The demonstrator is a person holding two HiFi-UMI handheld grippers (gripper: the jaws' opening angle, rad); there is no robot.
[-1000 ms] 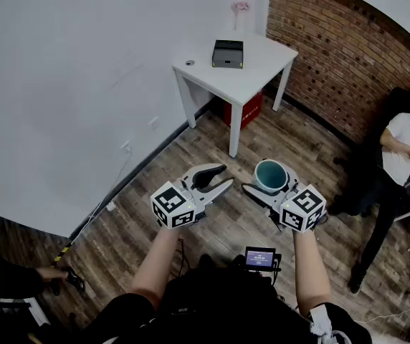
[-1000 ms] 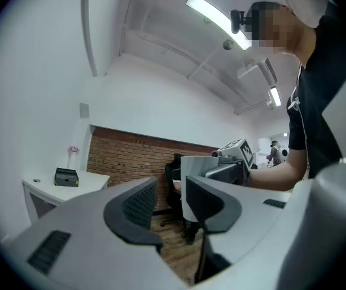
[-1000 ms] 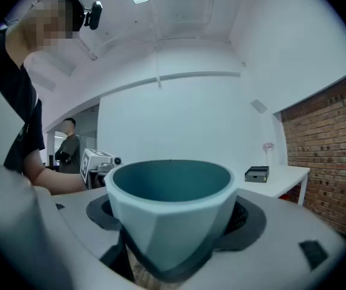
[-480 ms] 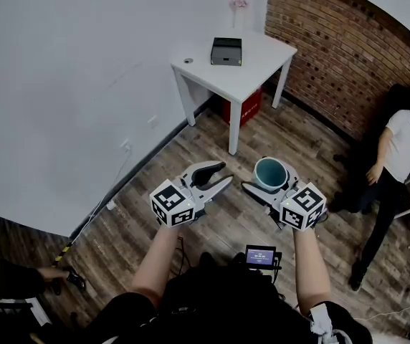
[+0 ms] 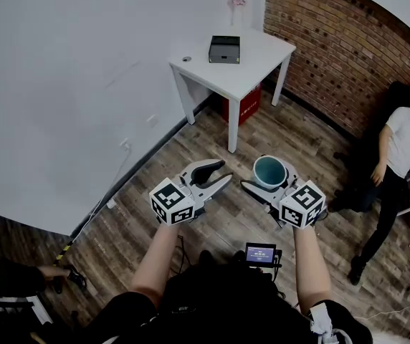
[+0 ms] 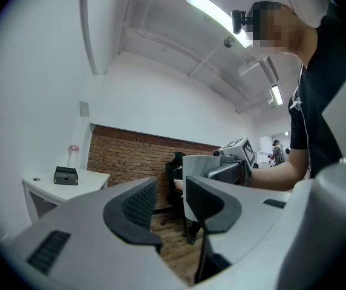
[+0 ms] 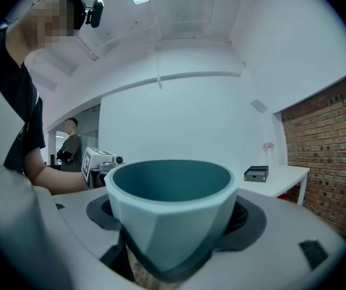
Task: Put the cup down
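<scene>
A white faceted cup with a teal inside [image 5: 270,172] stands upright between the jaws of my right gripper [image 5: 269,180], high above the wooden floor. In the right gripper view the dark pads press the cup [image 7: 170,204] on both sides, so the right gripper [image 7: 170,225] is shut on it. My left gripper [image 5: 216,177] hovers to the cup's left, level with it and apart from it. Its jaws stand open and hold nothing, as the left gripper view [image 6: 172,203] shows. Beyond those jaws the cup [image 6: 198,173] is visible.
A white table [image 5: 242,76] stands ahead against the white wall, with a black box [image 5: 224,49] on it and a red box [image 5: 244,107] beneath. A brick wall [image 5: 348,56] runs along the right. A person [image 5: 400,153] sits at the right.
Both grippers and the cup keep their places. The seated person at the right has shifted their arms.
</scene>
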